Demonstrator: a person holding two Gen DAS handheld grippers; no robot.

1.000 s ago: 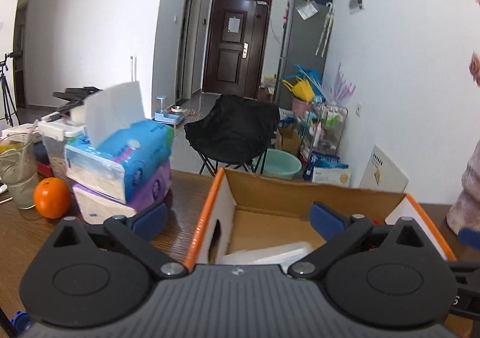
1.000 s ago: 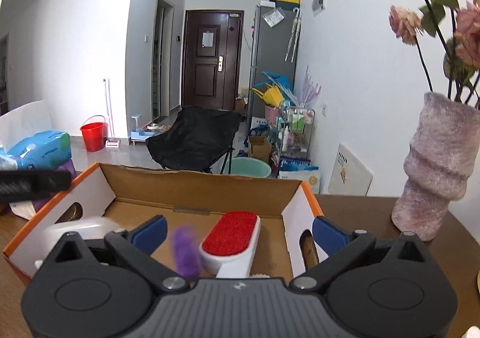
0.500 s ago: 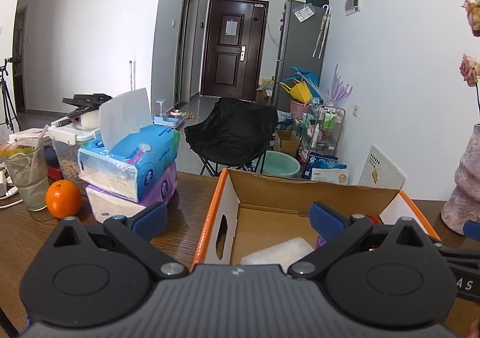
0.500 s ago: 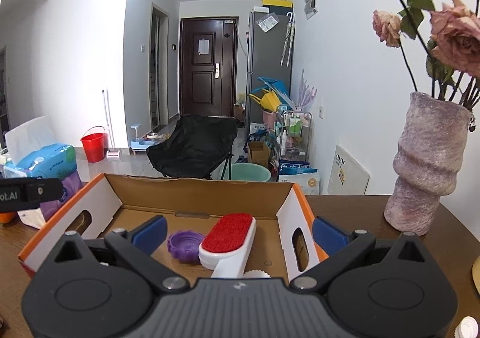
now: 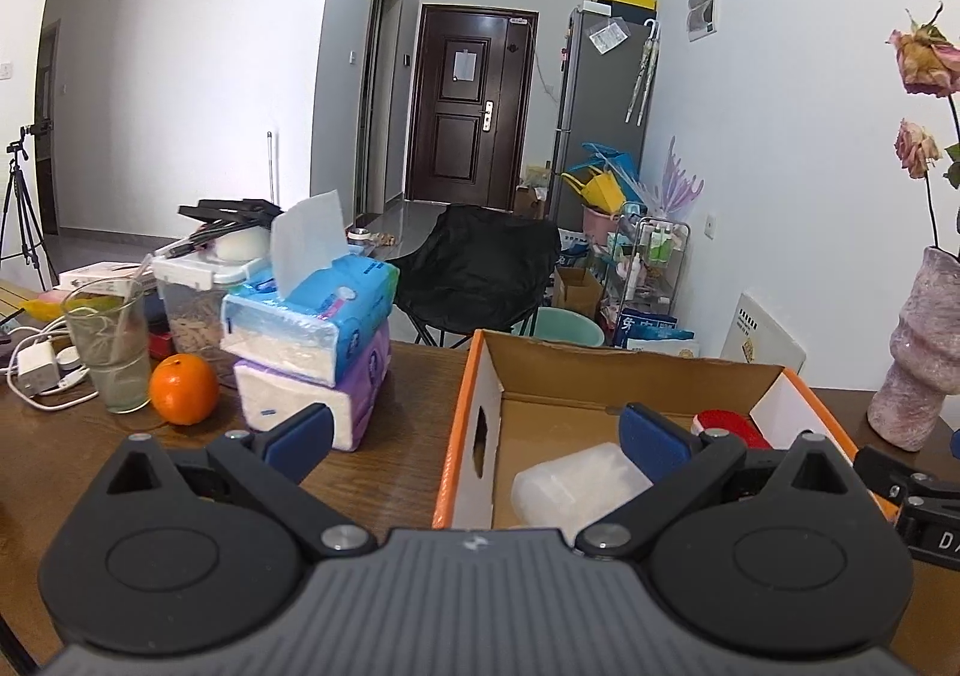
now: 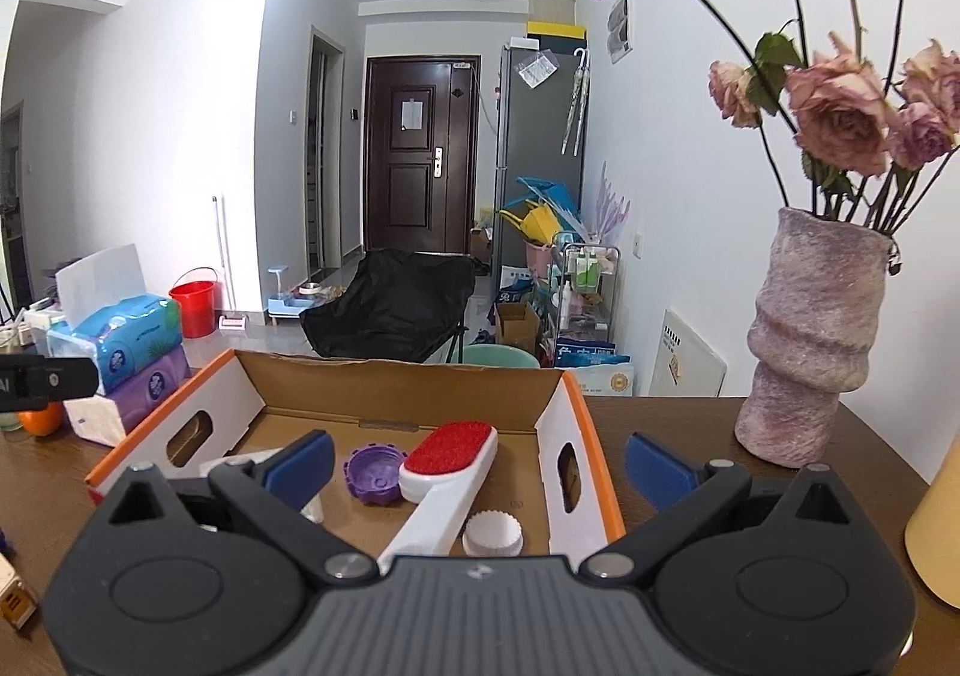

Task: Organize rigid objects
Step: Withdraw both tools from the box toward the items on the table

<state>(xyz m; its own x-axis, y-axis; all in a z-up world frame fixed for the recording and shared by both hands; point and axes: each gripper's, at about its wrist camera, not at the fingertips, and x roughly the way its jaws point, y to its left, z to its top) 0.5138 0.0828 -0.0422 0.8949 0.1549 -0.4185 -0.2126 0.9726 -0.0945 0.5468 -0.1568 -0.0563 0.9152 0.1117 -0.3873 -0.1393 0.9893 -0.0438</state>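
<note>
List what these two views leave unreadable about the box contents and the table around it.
- Cardboard box near end: hidden by the right tongs body, right wrist view.
- Lint brush handle end: passes under that same body.
- Translucent container: contents too blurred; part behind a left tongs finger.
- Yellow object: cut by the right edge, right wrist view.
- Glass contents: too small to identify.

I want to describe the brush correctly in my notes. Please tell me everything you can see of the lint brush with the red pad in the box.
The lint brush lies flat on the floor of the open cardboard box, pad upward. Its body looks like glossy white plastic, with an oval red fabric-like pad on the head, which points to the far wall. The handle runs toward the camera until the gripper body hides it. A purple cap lies against its left side; a white ribbed cap sits beside the handle. Nothing grips it.
</note>
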